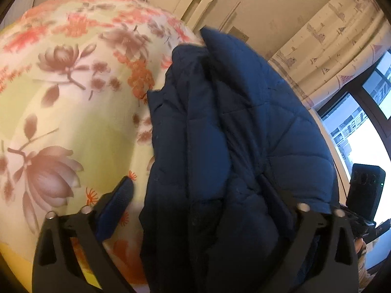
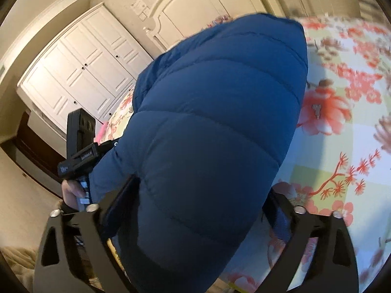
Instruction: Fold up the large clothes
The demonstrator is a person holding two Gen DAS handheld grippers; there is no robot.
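In the left wrist view, a puffy blue jacket [image 1: 234,146] is seen in the middle and right of the frame, lying on a flowered bed cover [image 1: 61,97]. The left gripper [image 1: 207,195] is seen at the bottom; its left finger [image 1: 117,210] stands clear of the cloth, while the right one is hidden by the jacket, so a grip cannot be told. In the right wrist view, the jacket [image 2: 215,127] fills the middle. The right gripper [image 2: 198,207] is spread wide around it, and whether the cloth is squeezed cannot be told. The other gripper's handle [image 2: 78,156] is held by a hand [image 2: 70,193] at the left.
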